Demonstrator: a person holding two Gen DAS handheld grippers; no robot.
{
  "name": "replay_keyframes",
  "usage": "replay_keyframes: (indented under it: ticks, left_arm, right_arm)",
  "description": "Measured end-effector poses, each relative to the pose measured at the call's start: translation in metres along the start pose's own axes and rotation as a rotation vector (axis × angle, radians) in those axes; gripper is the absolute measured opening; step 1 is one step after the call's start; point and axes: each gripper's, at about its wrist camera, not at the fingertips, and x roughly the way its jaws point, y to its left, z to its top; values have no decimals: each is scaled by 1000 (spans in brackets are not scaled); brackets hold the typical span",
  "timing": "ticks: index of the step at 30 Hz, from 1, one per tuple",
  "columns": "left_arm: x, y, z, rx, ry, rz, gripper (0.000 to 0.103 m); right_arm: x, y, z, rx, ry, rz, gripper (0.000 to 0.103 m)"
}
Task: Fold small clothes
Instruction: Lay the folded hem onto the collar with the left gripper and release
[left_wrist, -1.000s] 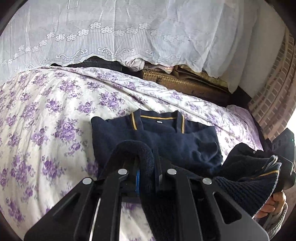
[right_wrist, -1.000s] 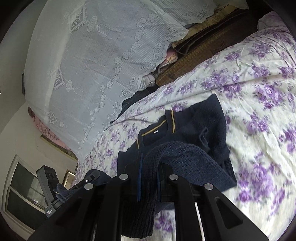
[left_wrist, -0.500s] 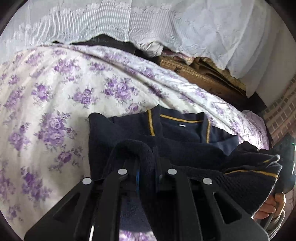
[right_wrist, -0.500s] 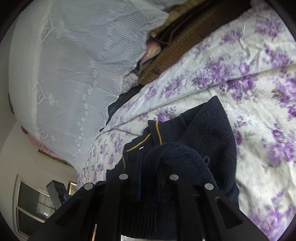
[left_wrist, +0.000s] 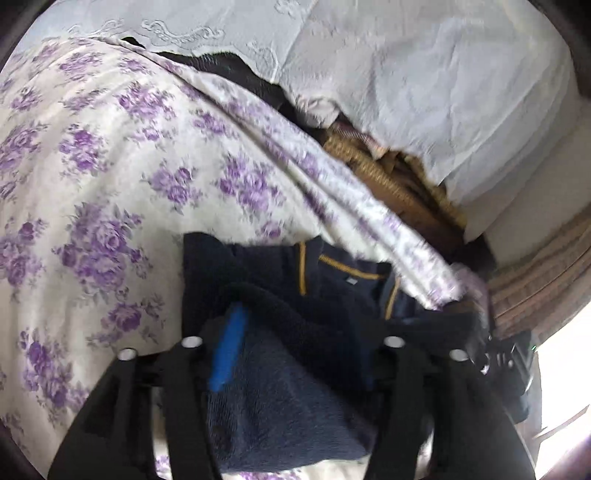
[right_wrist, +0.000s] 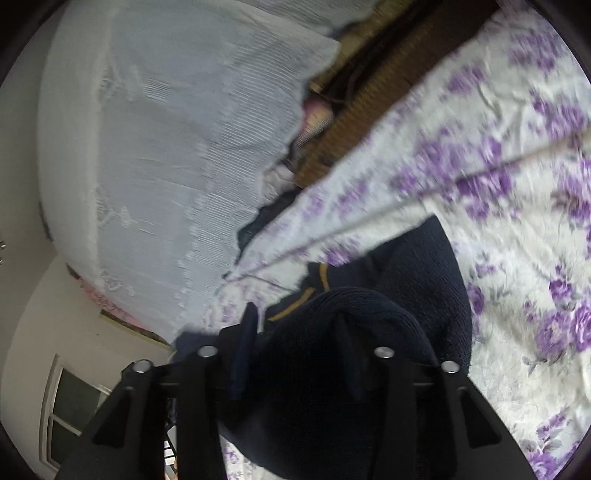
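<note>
A small navy knit sweater (left_wrist: 280, 398) with a yellow-trimmed collar (left_wrist: 332, 266) lies on the purple-flowered bedsheet (left_wrist: 92, 192). Its lower half is folded up toward the collar. My left gripper (left_wrist: 295, 332) is open with its fingers spread wide; the folded navy fabric lies between them, and a blue pad shows on the left finger (left_wrist: 227, 350). My right gripper (right_wrist: 295, 332) is open too, and the knit fabric (right_wrist: 332, 369) bulges between its spread fingers. The collar shows in the right wrist view (right_wrist: 295, 302) just beyond the fold.
A white lace curtain (left_wrist: 406, 74) hangs behind the bed, over a woven wicker piece (left_wrist: 369, 173) and dark clutter. A brick wall (left_wrist: 546, 266) stands at the right. A window (right_wrist: 74, 406) shows at the lower left of the right wrist view. A sheet ridge (left_wrist: 332, 192) runs past the collar.
Both grippers went from shut on the sweater's hem to open. They moved forward and down, bringing the folded hem up close to the collar.
</note>
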Motion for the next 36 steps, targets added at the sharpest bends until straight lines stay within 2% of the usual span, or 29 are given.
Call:
replay_keyframes:
  ticks: [1,2,3,5,9,11,15,17,20,24,27,29,31,34,36]
  left_arm:
    - [-4,1,1,-3,-21,25,75]
    - [-13,0,2,4,-79,112,81]
    - [-19,-1,2,14,-117,162,86]
    - [-28,-5,3,50,-167,214,86]
    - [-25,-20,-2,112,-164,229,86]
    - [-20,-36,-9,188,-152,260,86]
    - [2,-71,-34,411,-186,418,89]
    - [11,-75,-41,467,-193,499,90]
    - [24,-63,-37,442,-160,571,90]
    - [40,-35,-31,364,-61,620,90]
    - [43,-19,-31,310,-23,582,91]
    - [41,-16,-33,304,-17,569,90]
    - [36,-14,-37,306,-17,546,84]
    - [25,-14,-47,309,-11,491,62]
    - [15,-16,-58,312,-18,495,59]
  right_arm:
    - [-3,2,1,-1,-8,12,47]
    - [-5,3,1,-4,-16,9,47]
    - [-6,4,2,-13,-17,3,47]
    - [-6,4,2,-24,-18,-15,48]
    - [2,4,2,-65,16,-59,64]
    - [6,4,2,-90,26,-82,64]
    - [-4,10,3,-185,-65,-209,63]
    - [-9,15,4,-248,-119,-293,60]
    - [-5,15,3,-311,-124,-351,52]
    - [6,12,-1,-356,-91,-414,49]
    - [21,-4,0,-334,-25,-452,48]
    - [27,-12,-1,-322,-8,-465,43]
    - [23,-10,-2,-323,-22,-444,35]
    - [15,-3,-2,-325,-54,-391,34]
    - [15,-1,-1,-334,-53,-391,34]
